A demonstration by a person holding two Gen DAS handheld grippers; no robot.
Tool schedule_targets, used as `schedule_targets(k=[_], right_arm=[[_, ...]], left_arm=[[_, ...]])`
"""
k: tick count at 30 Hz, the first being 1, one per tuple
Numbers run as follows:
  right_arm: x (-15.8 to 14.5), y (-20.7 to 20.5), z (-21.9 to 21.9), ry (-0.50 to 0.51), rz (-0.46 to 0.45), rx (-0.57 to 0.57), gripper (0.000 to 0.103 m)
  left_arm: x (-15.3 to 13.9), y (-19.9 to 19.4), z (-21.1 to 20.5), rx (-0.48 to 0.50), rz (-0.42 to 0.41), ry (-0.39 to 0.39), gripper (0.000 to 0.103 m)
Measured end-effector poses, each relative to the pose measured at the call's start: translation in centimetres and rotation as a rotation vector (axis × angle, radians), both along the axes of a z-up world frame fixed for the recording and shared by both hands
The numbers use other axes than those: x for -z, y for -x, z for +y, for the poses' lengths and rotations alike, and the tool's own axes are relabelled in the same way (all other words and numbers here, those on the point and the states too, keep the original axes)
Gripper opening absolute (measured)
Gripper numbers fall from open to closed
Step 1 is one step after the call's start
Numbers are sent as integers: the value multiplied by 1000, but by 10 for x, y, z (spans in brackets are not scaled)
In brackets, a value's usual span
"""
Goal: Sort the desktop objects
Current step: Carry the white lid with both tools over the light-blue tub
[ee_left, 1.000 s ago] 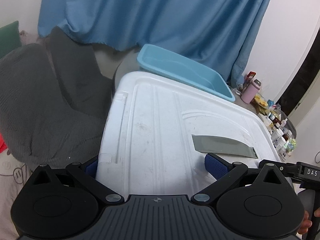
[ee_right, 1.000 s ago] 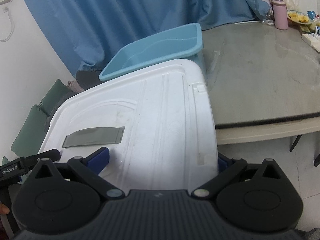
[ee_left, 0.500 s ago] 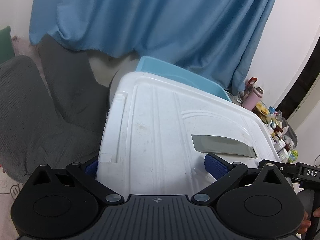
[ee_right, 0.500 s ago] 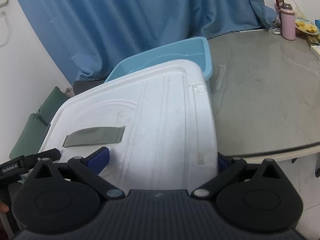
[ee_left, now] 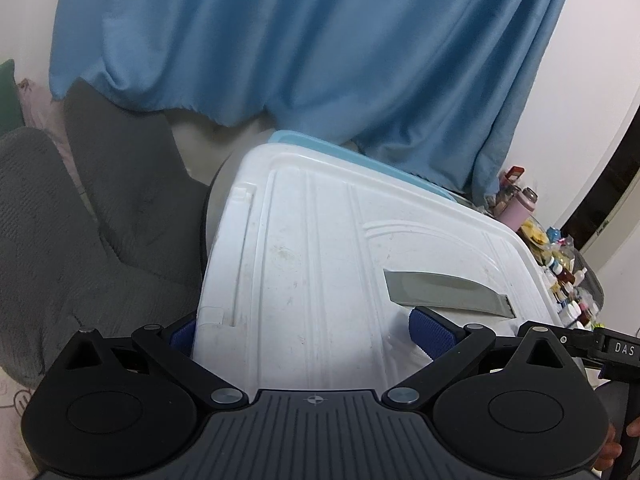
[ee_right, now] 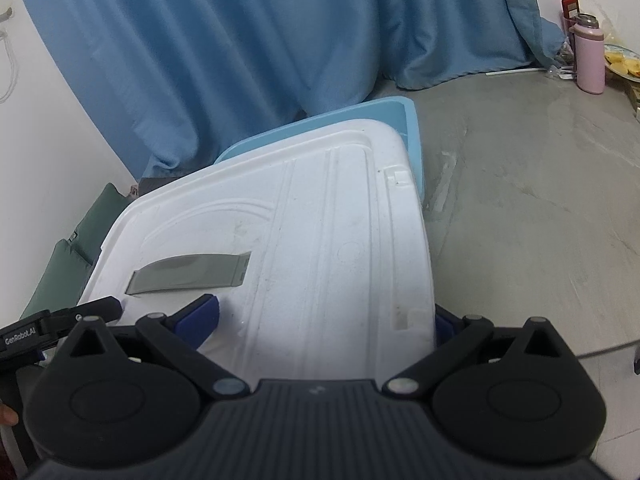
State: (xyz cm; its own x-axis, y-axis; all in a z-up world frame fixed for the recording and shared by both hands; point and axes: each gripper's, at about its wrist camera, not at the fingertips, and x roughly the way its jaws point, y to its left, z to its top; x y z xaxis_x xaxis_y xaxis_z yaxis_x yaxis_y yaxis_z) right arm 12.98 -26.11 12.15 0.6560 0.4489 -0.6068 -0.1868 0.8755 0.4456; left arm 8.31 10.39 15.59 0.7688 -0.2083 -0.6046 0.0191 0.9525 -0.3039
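Both claws grasp the white lid [ee_left: 320,272]: left claw [ee_left: 304,330] and right claw [ee_right: 324,320] on its near corners. Lid slants above the blue tub [ee_right: 408,128] at the desk's [ee_right: 520,208] edge, straight ahead.

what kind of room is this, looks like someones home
Most likely a lived-in home room: a blue curtain, a grey cushioned chair, and a table with a pink flask and food.

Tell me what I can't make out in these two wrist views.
- Inside of the blue bin: covered by the white lid in both views.
- Small bottles, left view: too small to identify.
- Right gripper's outer finger: mostly behind the lid's edge.
- Left gripper's outer finger: likewise.
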Motion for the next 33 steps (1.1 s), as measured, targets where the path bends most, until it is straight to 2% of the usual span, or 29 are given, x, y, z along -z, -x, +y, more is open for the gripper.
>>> schedule_targets(k=[21, 33], right_arm=[[-5, -105, 12, -13, 17, 65, 102], [5, -145, 21, -2, 51, 95, 102]], left_arm=[[-14, -147, 2, 67, 14, -6, 102], [1, -210, 15, 94, 50, 13, 102]])
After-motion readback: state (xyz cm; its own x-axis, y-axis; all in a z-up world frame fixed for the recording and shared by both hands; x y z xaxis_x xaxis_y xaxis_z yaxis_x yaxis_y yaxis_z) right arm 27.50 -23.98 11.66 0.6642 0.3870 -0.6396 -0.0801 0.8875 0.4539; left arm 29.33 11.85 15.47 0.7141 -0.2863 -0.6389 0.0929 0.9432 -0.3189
